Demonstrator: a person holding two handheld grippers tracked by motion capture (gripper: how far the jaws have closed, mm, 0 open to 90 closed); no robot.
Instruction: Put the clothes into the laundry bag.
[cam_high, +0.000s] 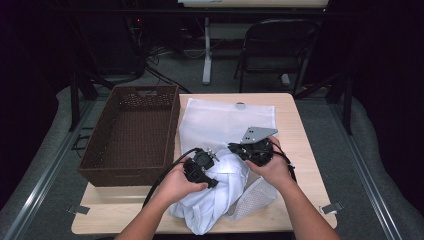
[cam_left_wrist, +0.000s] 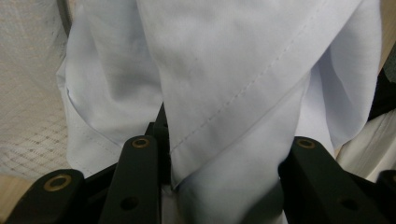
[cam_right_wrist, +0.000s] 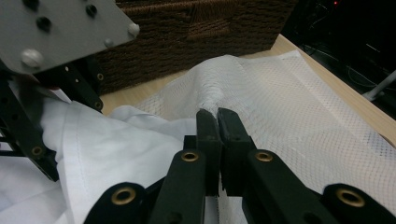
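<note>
White cloth (cam_high: 220, 192), a crumpled garment with stitched seams, lies bunched at the near edge of the counter (cam_high: 295, 125), partly on top of a white mesh bag (cam_high: 215, 120) spread flat behind it. Farthest left stands a brown woven basket (cam_high: 132, 135), touching the mesh bag's left edge. Next comes the left gripper (cam_high: 212, 157), held over the cloth; its jaws stand partly apart with a thick fold of the cloth (cam_left_wrist: 224, 93) bunched between them, filling the gap. To its right, just beside it, is the right gripper (cam_high: 237, 148) with its grey plate on top. Its jaws are pressed nearly together, pinching a raised ridge of the mesh bag (cam_right_wrist: 210, 100) at their tips.
</note>
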